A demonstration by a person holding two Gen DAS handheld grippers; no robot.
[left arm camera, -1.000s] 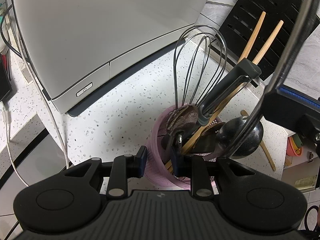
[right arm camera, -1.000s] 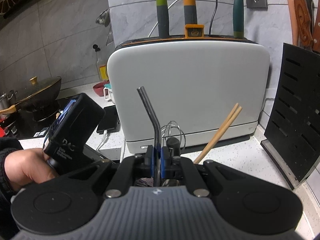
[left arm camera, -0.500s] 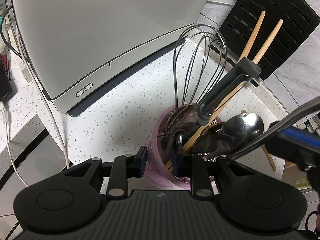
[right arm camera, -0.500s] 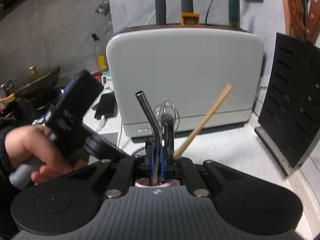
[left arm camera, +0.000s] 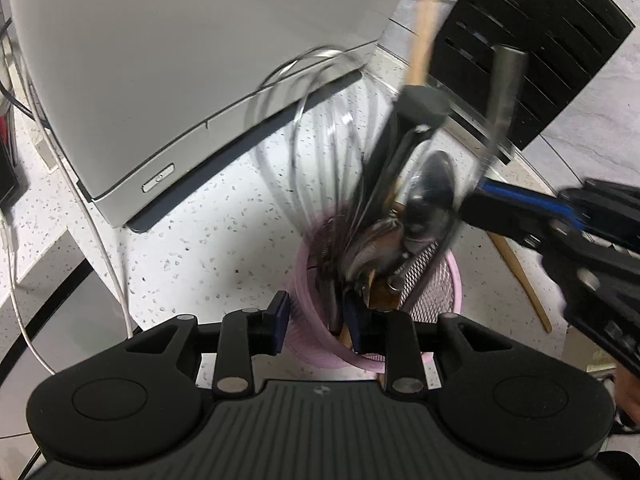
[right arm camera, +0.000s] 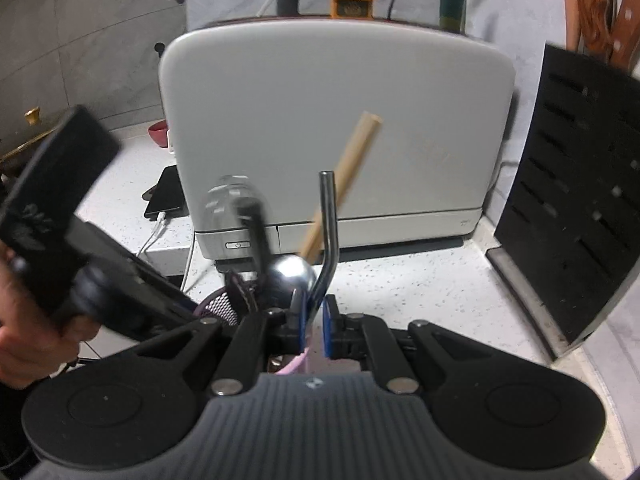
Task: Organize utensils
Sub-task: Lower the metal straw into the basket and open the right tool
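Right gripper (right arm camera: 314, 324) lowering bent steel ladle (right arm camera: 329, 236) into pink mesh holder (left arm camera: 434, 276).
Right fingers clamping its handle; left gripper (left arm camera: 320, 316) straddling the holder rim, steadying it, fingers narrow, just been opening.

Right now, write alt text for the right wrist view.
The right gripper is shut on a bent steel ladle handle above a pink mesh utensil cup holding a blurred whisk and wooden chopsticks. A white appliance stands behind it.

White appliance (right arm camera: 336, 132), black slotted rack (right arm camera: 576, 216)
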